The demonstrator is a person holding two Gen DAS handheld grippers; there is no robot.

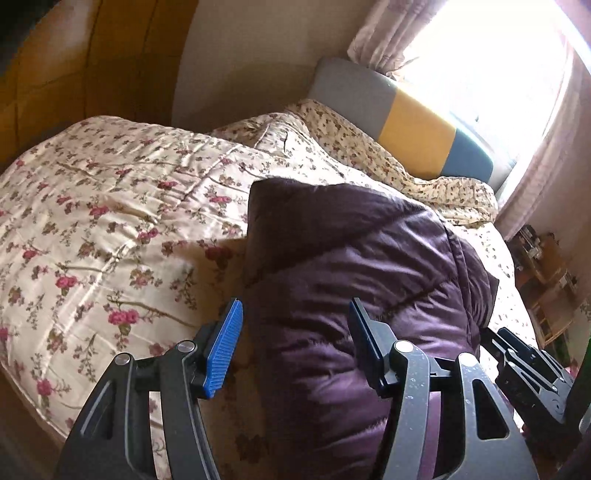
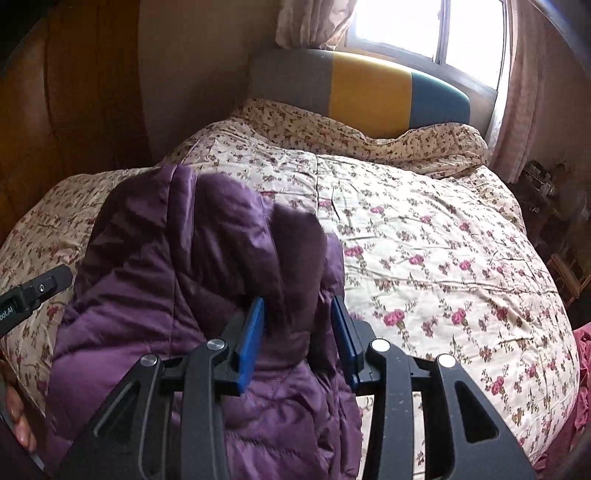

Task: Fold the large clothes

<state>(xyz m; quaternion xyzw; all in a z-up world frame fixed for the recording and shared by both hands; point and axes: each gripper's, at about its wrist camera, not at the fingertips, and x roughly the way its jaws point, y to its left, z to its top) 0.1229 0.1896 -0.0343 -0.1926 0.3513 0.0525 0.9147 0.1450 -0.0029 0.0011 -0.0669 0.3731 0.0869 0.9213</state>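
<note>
A purple quilted puffer jacket [image 1: 354, 280] lies bunched on a floral bedspread [image 1: 103, 221]. My left gripper [image 1: 295, 332] hangs open just above the jacket's left part, nothing between its blue pads [image 1: 225, 347]. In the right wrist view the jacket [image 2: 155, 280] fills the lower left. My right gripper [image 2: 299, 325] has its jaws partly apart around a dark furry part of the jacket [image 2: 295, 251]; I cannot tell whether the pads press it. The right gripper also shows at the left wrist view's right edge [image 1: 524, 373], and the left gripper at the right wrist view's left edge [image 2: 33, 291].
The bed has a grey, yellow and blue headboard [image 2: 369, 88] under a bright window [image 2: 424, 29] with curtains. A wooden wardrobe [image 1: 74, 66] stands at the left. Cluttered shelves [image 1: 543, 266] stand right of the bed. Pink cloth [image 2: 580, 387] lies at the bed's right edge.
</note>
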